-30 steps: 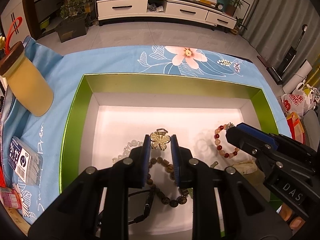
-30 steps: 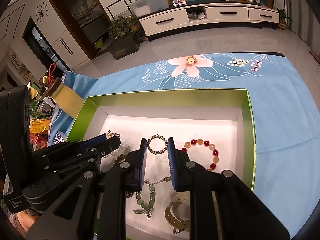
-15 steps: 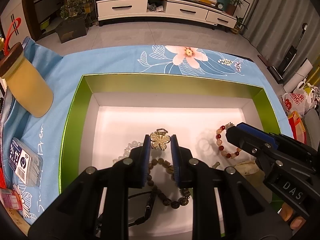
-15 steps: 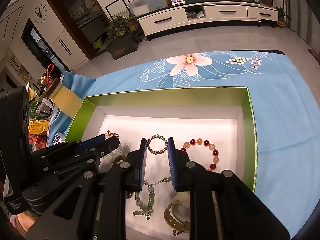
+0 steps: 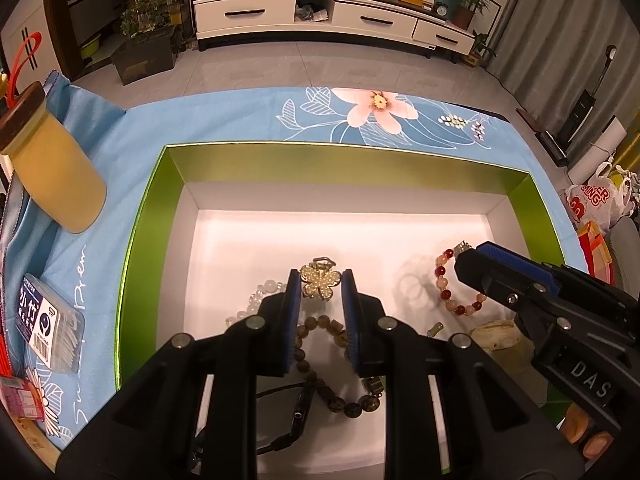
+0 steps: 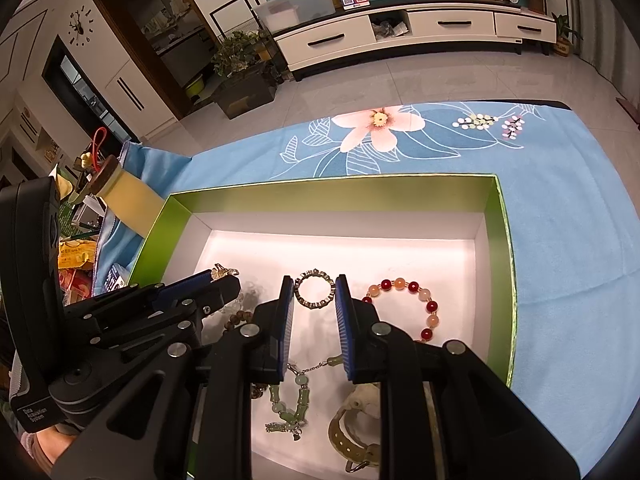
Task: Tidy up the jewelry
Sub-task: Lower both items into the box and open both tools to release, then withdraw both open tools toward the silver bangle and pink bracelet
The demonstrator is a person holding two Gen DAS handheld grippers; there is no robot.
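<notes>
Nothing has moved since a second ago: both grippers hang where they were over the box (image 5: 140,240), jewelry lies as before, so no progress on sorting in this stretch

Left gripper (image 5: 320,292): jaws a narrow gap apart, flower clip (image 5: 319,285) sits in that gap at the tips. Whether the pads press it or it just lies below them I cannot tell

Right gripper (image 6: 314,300): same narrow gap, metal ring (image 6: 314,289) seen between the tips, contact not clear either, looks to lie on the box floor

All jewelry is inside the box, near half: red bead bracelet (image 6: 404,306) right of the ring, dark bead bracelet (image 5: 336,364) under the left gripper, green chain (image 6: 290,400) and a tan strap (image 6: 352,436) nearest me. Far half of the box is bare

My guess: pause before a pick, the clip and the ring being the likely targets

Readable text: "DAS" on the right gripper body in the left view, "Data Acquisition System" on the left gripper in the right view, "小竹" on the plastic pack (image 5: 44,320) on the surface, part of "KING" on a bag (image 5: 596,200) by the floor. Jar (image 5: 52,176) has no label I can read
</notes>
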